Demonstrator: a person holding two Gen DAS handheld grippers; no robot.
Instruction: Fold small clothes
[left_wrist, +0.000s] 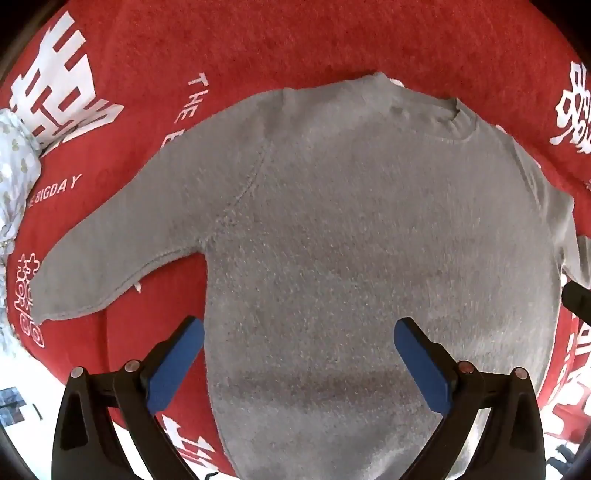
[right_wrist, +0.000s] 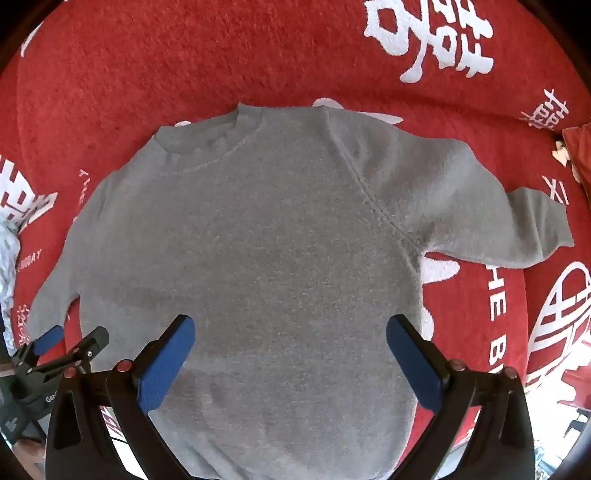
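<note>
Item: grey sweater (left_wrist: 332, 240), spread flat, neck away from the cameras, on a red blanket (left_wrist: 295, 40) with white lettering.

Left gripper (left_wrist: 299, 365): jaws wide apart above the hem, holding nothing.

Right gripper (right_wrist: 291, 362): jaws likewise wide, empty.

Left wrist view only: pale patterned cloth (left_wrist: 14, 166) at the blanket's left edge.

Right wrist view only: the sweater's right sleeve end (right_wrist: 535, 236).

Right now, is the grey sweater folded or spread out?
Spread out: the grey sweater lies flat on the red blanket, both sleeves extended sideways.
</note>
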